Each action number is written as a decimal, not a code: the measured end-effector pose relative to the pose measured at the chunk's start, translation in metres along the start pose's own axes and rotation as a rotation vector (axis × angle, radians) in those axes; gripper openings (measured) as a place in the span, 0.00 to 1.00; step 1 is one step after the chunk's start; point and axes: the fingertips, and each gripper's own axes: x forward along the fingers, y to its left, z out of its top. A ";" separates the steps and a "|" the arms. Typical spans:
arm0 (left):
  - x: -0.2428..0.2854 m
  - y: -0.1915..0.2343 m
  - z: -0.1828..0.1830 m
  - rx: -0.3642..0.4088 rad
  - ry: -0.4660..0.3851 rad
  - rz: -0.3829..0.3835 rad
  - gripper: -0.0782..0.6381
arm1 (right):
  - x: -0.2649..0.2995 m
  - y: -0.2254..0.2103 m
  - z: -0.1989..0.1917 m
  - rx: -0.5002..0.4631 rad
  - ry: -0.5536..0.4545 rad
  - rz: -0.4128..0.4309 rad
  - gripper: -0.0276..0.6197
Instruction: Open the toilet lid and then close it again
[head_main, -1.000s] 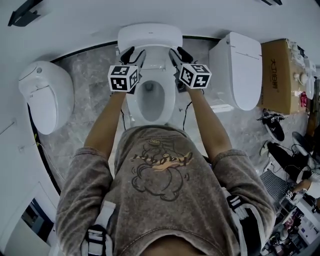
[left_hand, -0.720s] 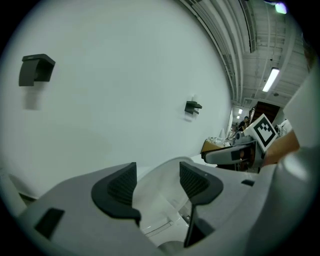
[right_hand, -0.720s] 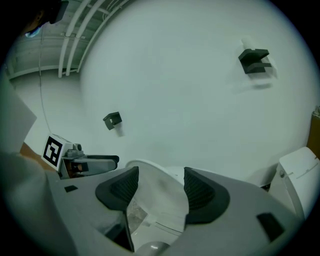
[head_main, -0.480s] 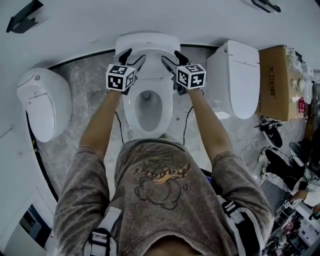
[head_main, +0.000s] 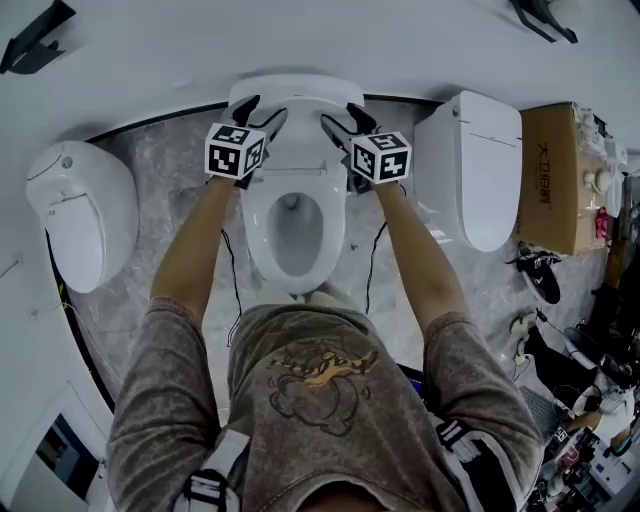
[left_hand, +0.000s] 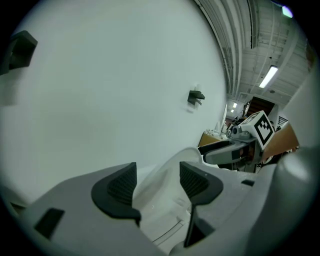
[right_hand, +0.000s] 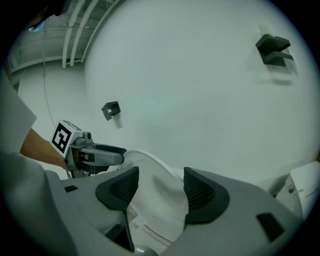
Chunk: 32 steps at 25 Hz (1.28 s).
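The white toilet (head_main: 293, 225) stands straight ahead with its seat down and its lid (head_main: 297, 92) raised against the wall. My left gripper (head_main: 262, 113) is open at the lid's left edge. My right gripper (head_main: 345, 115) is open at its right edge. In the left gripper view the lid (left_hand: 162, 202) rises between the spread pads of the left gripper (left_hand: 157, 182), and gaps show on both sides. The right gripper view shows the same: the lid (right_hand: 156, 172) stands untouched between the jaws of the right gripper (right_hand: 160, 187).
A second toilet (head_main: 75, 215) sits at the left and a third (head_main: 475, 165) at the right, both with lids down. A cardboard box (head_main: 560, 175) and shoes (head_main: 535, 270) lie at the far right. Black brackets (head_main: 35, 35) hang on the white wall behind.
Both hands have moved toward the wall alongside the raised lid, and both pairs of jaws stand wider apart than a second ago.
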 end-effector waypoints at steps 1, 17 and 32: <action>0.002 0.002 -0.002 -0.004 0.006 -0.007 0.48 | 0.003 -0.001 0.001 0.003 -0.001 0.002 0.47; -0.038 -0.033 -0.018 -0.157 -0.001 -0.168 0.48 | -0.033 0.032 -0.007 0.075 0.018 0.092 0.47; -0.120 -0.100 -0.070 -0.388 -0.093 -0.204 0.48 | -0.122 0.098 -0.067 0.110 -0.004 0.246 0.47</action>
